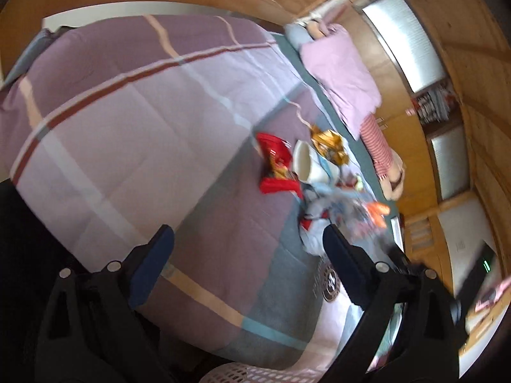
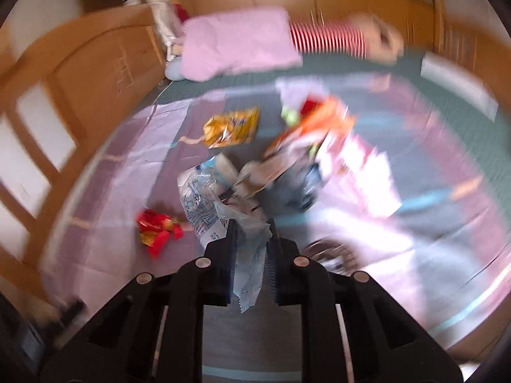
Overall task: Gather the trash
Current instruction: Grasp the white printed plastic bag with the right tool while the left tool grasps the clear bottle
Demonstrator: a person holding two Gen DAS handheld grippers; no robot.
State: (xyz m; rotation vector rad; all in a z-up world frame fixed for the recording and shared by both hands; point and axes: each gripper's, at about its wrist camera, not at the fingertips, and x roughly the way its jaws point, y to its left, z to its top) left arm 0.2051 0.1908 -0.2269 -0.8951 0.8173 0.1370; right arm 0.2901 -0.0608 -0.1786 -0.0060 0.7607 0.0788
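Note:
Trash lies in a heap on a purple plaid quilt. The left wrist view shows a red wrapper, a white paper cup, a gold wrapper and a pale crumpled wrapper. My left gripper stands open above the quilt, short of the heap, with nothing between its fingers. In the right wrist view my right gripper is shut on a pale blue-white plastic wrapper that hangs down between the pads. Ahead of it lie a clear printed bag, a red wrapper, a yellow wrapper and an orange wrapper, which is blurred.
A pink pillow and a red-striped cushion lie at the head of the bed against wooden panelling. The rim of a white lattice basket shows at the bottom of the left wrist view. Wooden cabinets line the far side.

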